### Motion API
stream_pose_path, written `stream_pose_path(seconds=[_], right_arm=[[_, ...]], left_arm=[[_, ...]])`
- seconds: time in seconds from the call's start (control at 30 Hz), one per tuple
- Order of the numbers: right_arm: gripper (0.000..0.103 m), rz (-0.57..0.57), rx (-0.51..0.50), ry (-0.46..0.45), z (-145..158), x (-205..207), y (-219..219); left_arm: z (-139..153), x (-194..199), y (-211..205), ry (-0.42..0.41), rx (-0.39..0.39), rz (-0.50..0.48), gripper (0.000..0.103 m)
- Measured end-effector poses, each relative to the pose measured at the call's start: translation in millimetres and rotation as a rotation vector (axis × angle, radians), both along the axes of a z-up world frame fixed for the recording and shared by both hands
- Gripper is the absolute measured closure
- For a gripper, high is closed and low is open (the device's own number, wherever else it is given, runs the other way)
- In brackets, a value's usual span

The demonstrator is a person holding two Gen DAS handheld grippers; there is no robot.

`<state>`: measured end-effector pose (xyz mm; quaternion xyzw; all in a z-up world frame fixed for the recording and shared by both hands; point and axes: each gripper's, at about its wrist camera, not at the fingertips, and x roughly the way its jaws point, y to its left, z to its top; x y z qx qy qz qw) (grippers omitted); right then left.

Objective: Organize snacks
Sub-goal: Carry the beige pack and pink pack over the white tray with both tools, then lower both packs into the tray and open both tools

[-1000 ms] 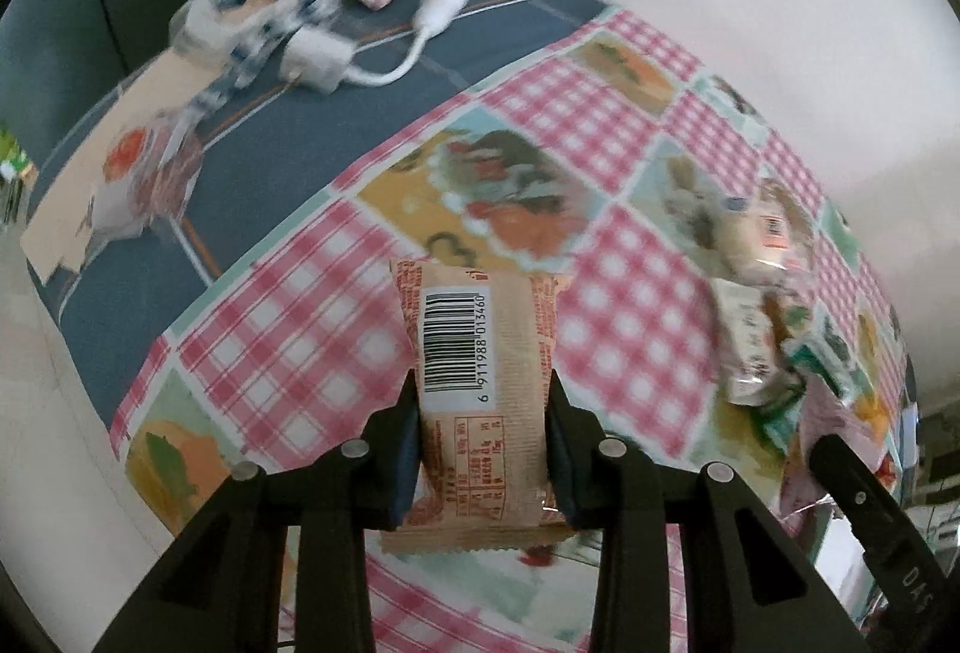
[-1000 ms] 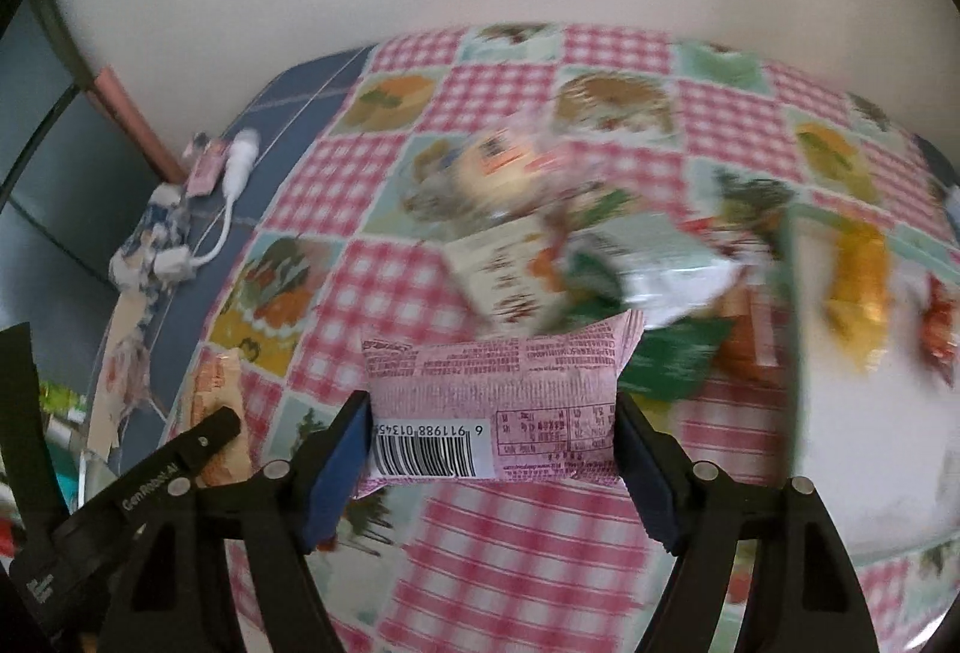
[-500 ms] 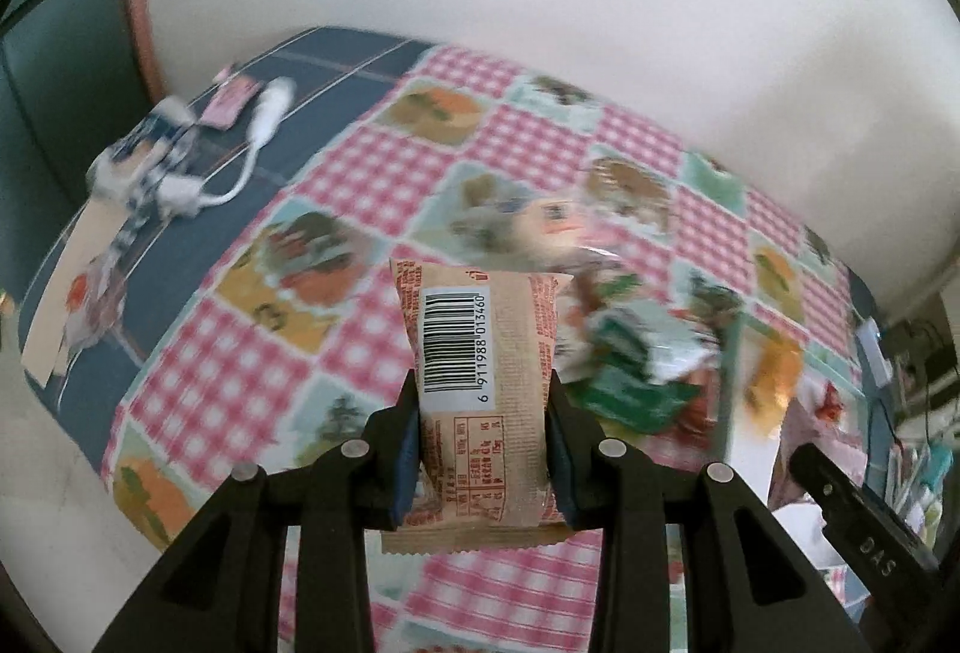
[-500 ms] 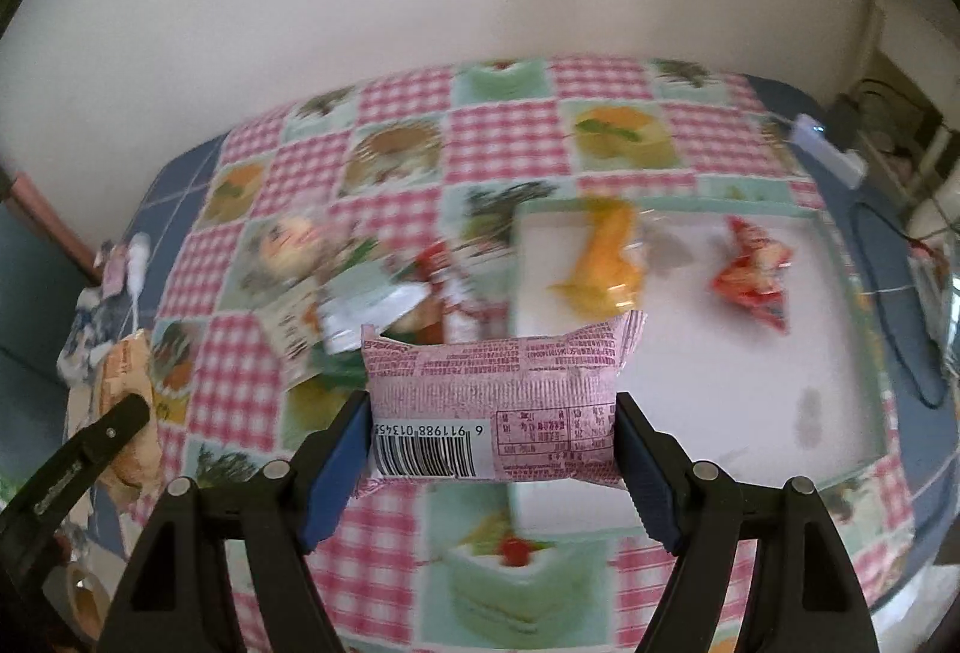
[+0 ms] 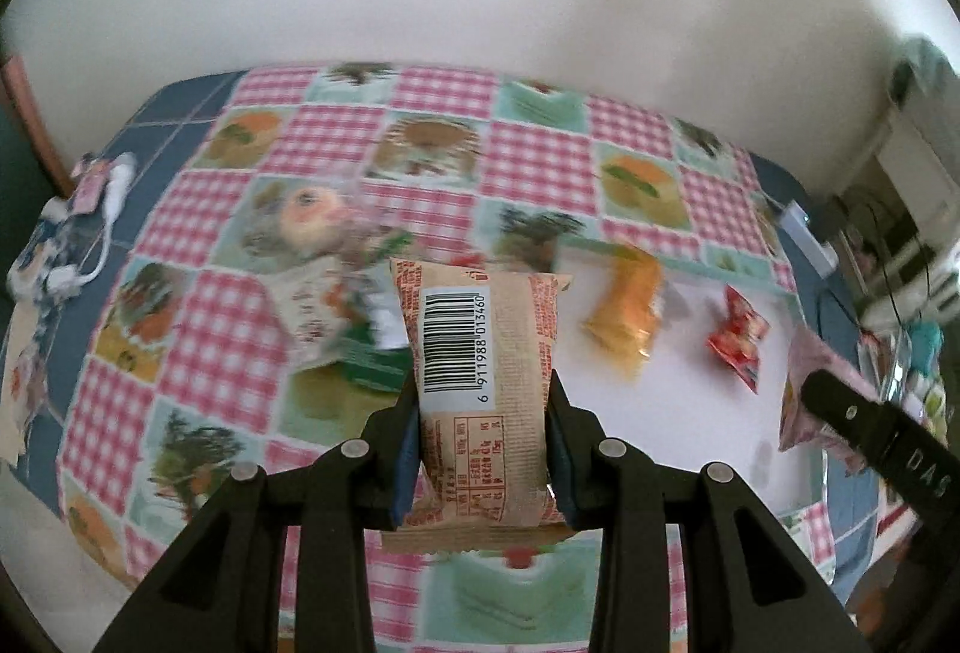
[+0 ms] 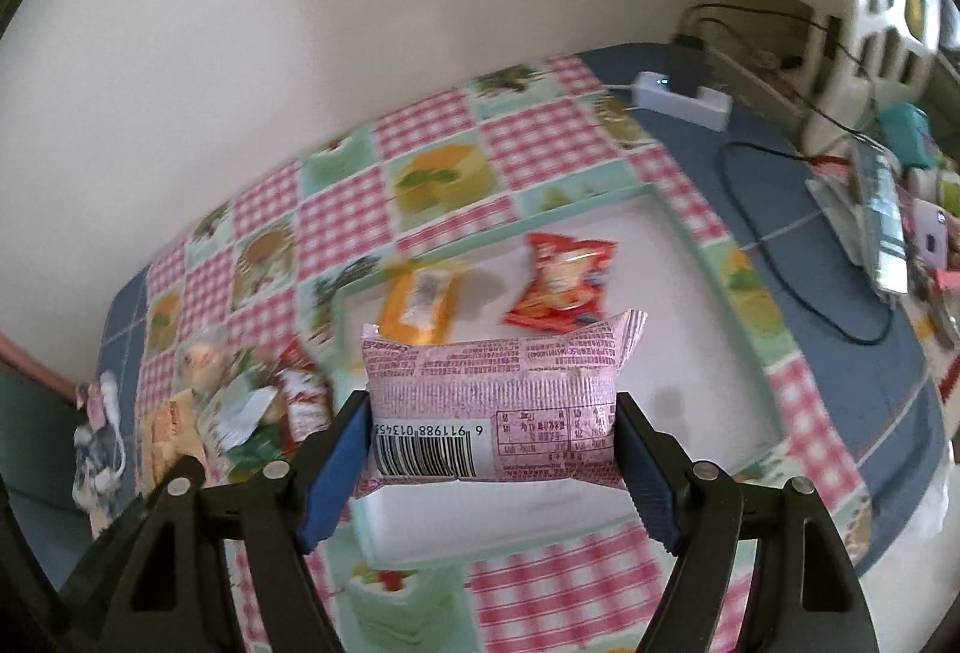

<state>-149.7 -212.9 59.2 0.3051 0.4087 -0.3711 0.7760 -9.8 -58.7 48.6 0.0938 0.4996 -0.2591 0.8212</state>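
Observation:
My left gripper (image 5: 483, 413) is shut on a tan snack packet (image 5: 480, 347) with a barcode, held above the tablecloth near the white tray's left edge. My right gripper (image 6: 492, 443) is shut on a pink snack packet (image 6: 498, 401), held crosswise above the white tray (image 6: 660, 305). The tray (image 5: 678, 401) holds an orange packet (image 5: 624, 317) and a red packet (image 5: 738, 341); both also show in the right wrist view, orange (image 6: 420, 305) and red (image 6: 564, 287). A pile of loose snacks (image 5: 342, 287) lies left of the tray, blurred.
The table has a pink checked cloth (image 5: 420, 155) against a white wall. White cables and a charger (image 5: 90, 227) lie at the far left. A white power strip (image 6: 684, 98), black cable and clutter (image 6: 882, 221) lie right of the tray.
Both grippers have swung rightward with their packets. The views moved from the snack pile and left table end to the white tray, which is now under the right gripper.

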Motion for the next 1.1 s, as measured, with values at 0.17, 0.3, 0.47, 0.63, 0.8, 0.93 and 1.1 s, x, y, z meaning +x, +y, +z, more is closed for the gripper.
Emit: stream_pose_path(seconds=[0.17, 0.3, 0.47, 0.63, 0.8, 0.93, 1.1], right_arm=[[0.023, -0.067, 0.010, 0.006, 1, -23, -24], [0.023, -0.096, 0.020, 0.046, -6, -34, -38], [0.023, -0.087, 0.113, 0.116, -41, -32, -51], [0.023, -0.085, 0.178, 0.180, -72, -28, -53], [0.023, -0.087, 0.193, 0.216, -82, -27, -54], [0.023, -0.102, 0.200, 0.230, -87, -28, -57], [0.023, -0.115, 0.196, 0.242, -88, -27, -59]], left_arm=[[-18, -22, -36, 0.007, 0.043, -0.096, 0.066], [-33, -32, -49, 0.049, 0.061, -0.132, 0.065], [-52, -43, -65, 0.066, 0.104, -0.175, 0.065], [-70, -40, -69, 0.133, 0.098, -0.180, 0.065], [-81, -38, -73, 0.146, 0.110, -0.183, 0.065], [-87, -39, -76, 0.185, 0.094, -0.199, 0.064], [-81, -42, -80, 0.162, 0.074, -0.225, 0.041]])
